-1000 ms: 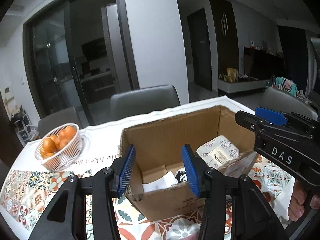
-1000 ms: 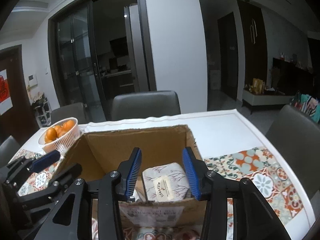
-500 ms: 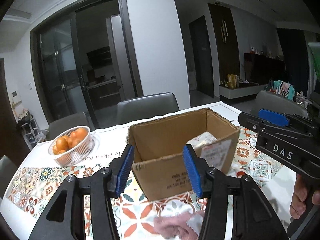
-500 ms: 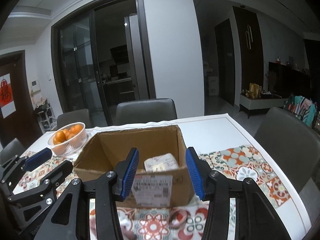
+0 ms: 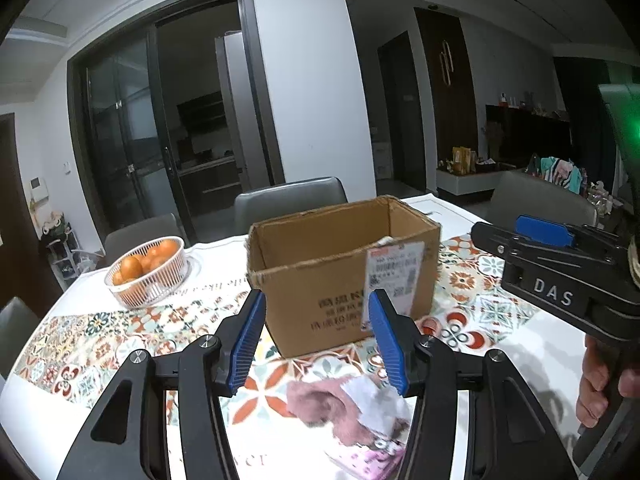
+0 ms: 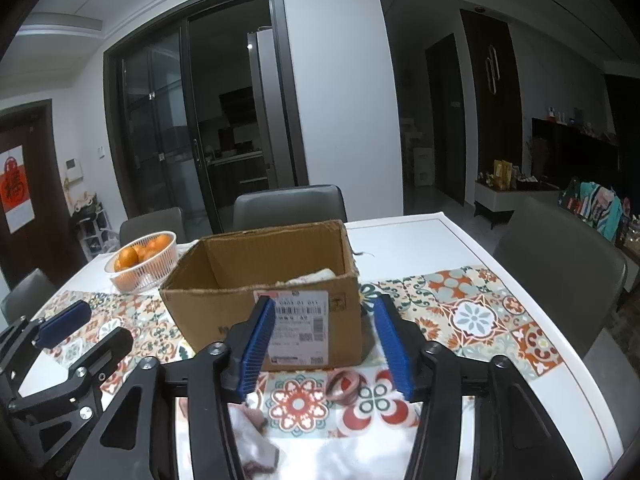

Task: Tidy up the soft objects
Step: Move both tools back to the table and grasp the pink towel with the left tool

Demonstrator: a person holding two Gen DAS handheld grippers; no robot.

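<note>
both grippers have drawn back from the cardboard box [image 5: 344, 276] — left gripper [image 5: 316, 336] empty, parted, right gripper [image 6: 324, 344] empty and opening — a white pack [image 6: 316, 276] stays inside while the pink soft cloth [image 5: 344, 408] lies near, likely next.

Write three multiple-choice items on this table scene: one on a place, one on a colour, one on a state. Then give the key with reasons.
1. Where does the basket of oranges stand?
A. inside the box
B. on the table left of the cardboard box
C. on a chair

2. What colour is the fluffy cloth lying before the box?
A. pink
B. green
C. black

3. What is between the left gripper fingers?
A. the cloth
B. an orange
C. nothing

Key: 1 B, the basket sits on the tabletop beside the box. 2 A, its pile is plainly pink. 3 C, the blue pads stand apart, gripping nothing.
</note>
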